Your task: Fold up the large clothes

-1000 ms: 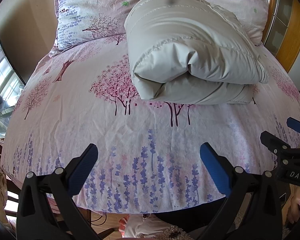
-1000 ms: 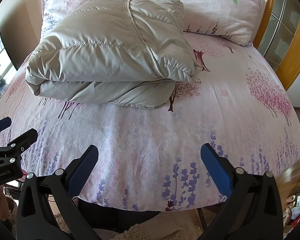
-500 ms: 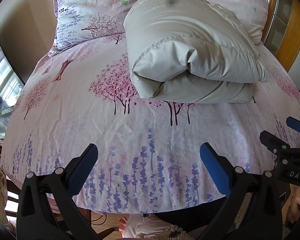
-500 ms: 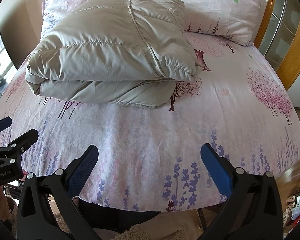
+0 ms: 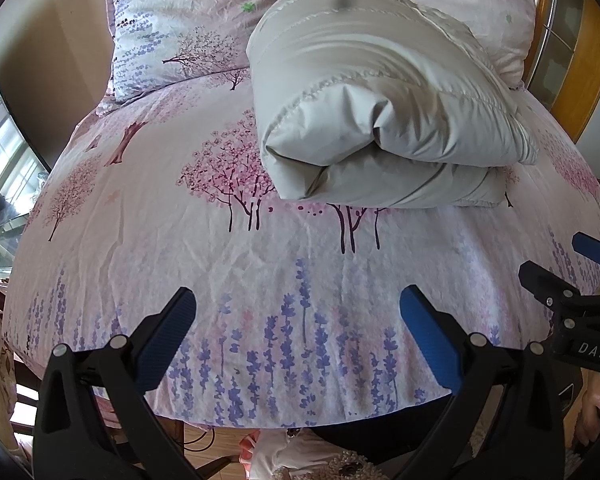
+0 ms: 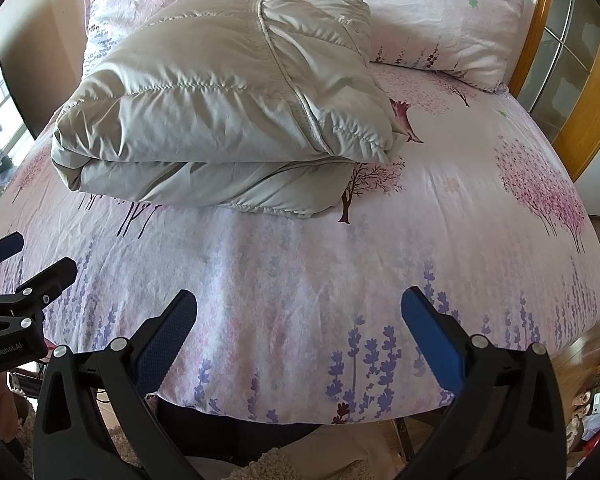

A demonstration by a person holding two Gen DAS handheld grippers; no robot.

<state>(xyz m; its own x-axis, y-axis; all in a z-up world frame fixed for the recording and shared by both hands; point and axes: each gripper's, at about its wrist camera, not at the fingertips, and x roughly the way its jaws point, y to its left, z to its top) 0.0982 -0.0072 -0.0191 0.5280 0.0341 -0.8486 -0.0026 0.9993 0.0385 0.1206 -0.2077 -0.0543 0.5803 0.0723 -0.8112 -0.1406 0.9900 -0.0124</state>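
Note:
A beige padded jacket (image 5: 380,104) lies folded into a thick bundle on the floral bed (image 5: 180,240), near the pillows. It also shows in the right wrist view (image 6: 228,112). My left gripper (image 5: 298,310) is open and empty, hovering over the bed's near edge, well short of the jacket. My right gripper (image 6: 299,310) is open and empty over the same edge. Each gripper shows at the side of the other's view: the right one (image 5: 568,276) and the left one (image 6: 28,268).
Two floral pillows (image 6: 440,16) lie behind the jacket at the headboard. A wooden frame with glass panels (image 6: 572,92) stands at the right. A window (image 5: 0,168) is at the left. Floor clutter (image 6: 596,400) shows past the bed's right corner.
Both grippers have stayed open and nearly still. The view has edged very slightly closer to the folded jacket.

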